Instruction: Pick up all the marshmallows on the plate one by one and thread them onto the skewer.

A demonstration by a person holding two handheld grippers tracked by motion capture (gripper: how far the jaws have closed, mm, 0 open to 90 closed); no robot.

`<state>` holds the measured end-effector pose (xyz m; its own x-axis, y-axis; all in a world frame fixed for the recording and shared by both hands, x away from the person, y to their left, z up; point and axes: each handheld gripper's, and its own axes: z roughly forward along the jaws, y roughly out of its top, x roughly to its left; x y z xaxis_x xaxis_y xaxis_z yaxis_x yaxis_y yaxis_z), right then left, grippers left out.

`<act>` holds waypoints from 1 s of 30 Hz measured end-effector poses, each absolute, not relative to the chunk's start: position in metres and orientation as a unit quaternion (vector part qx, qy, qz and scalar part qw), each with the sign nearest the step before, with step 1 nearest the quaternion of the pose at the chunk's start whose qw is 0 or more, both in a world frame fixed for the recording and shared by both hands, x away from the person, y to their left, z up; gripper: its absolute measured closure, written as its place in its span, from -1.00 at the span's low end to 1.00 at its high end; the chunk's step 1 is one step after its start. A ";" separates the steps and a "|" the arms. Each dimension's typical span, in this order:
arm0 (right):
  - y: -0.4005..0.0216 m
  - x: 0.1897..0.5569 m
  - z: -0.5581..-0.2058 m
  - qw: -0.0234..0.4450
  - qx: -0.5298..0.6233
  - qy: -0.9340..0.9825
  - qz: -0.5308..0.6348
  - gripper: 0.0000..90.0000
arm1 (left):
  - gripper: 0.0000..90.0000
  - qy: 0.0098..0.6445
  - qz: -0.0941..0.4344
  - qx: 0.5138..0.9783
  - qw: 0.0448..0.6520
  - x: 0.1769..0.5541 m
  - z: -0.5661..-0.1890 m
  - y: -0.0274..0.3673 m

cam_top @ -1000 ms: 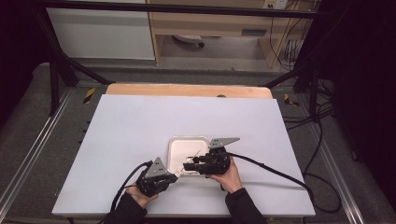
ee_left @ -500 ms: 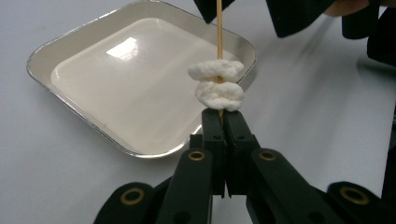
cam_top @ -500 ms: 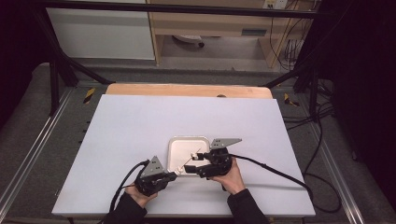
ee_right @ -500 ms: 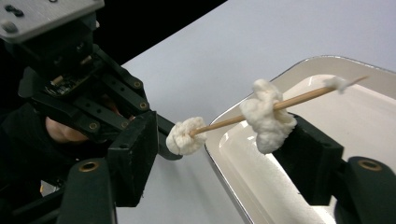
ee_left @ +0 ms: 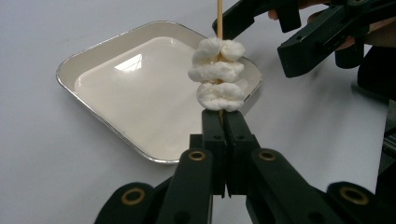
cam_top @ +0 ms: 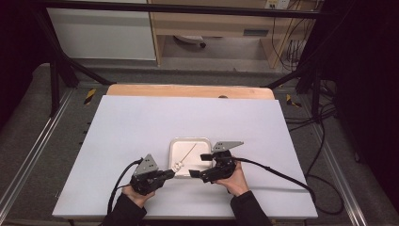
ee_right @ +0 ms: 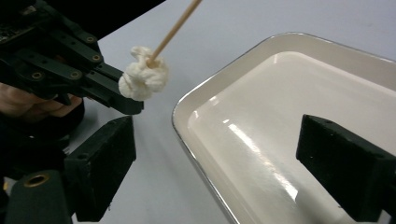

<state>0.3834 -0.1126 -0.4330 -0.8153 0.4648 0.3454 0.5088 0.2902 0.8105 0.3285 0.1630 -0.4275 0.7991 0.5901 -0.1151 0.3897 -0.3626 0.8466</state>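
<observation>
A thin wooden skewer [cam_top: 188,151] carries three soft white lumps [cam_top: 177,165] near its lower end. My left gripper [cam_top: 170,173] is shut on that end just below the lumps [ee_left: 218,74], and its fingertips [ee_left: 223,114] pinch the stick [ee_left: 219,18]. The skewer slants up over a shallow white tray [cam_top: 190,139] with a metal rim. My right gripper [cam_top: 200,165] hovers at the tray's front edge, right of the lumps. Its jaws have just been opening and stand wide apart [ee_right: 224,158] with nothing between them. The lumps [ee_right: 144,77] and the left gripper [ee_right: 128,105] lie to their left.
The tray [ee_right: 289,107] has nothing in it. It sits on a white tabletop [cam_top: 141,122] with bare room to the left, right and back. A wooden strip [cam_top: 188,91] runs along the far edge. Black cables trail from both grippers toward the front and right.
The right gripper's jaws have spread from nearly together to wide apart beside the lumps. The left gripper and the skewer have stayed where they were.
</observation>
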 end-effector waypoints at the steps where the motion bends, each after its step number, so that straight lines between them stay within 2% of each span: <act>1: -0.115 0.383 -0.433 0.014 -0.303 -0.804 -0.512 -0.75 | 0.97 0.299 0.104 0.820 0.478 0.329 -0.427 0.163; 6: -0.133 0.383 -0.430 -0.015 -0.319 -0.809 -0.493 -0.89 | 0.97 0.304 0.099 0.821 0.473 0.330 -0.427 0.163; 12: -0.161 0.379 -0.433 -0.060 -0.338 -0.815 -0.466 -0.96 | 0.97 0.311 0.096 0.825 0.461 0.332 -0.426 0.163; 30: -0.224 0.366 -0.441 -0.128 -0.367 -0.815 -0.431 -0.99 | 0.96 0.320 0.095 0.834 0.440 0.342 -0.410 0.160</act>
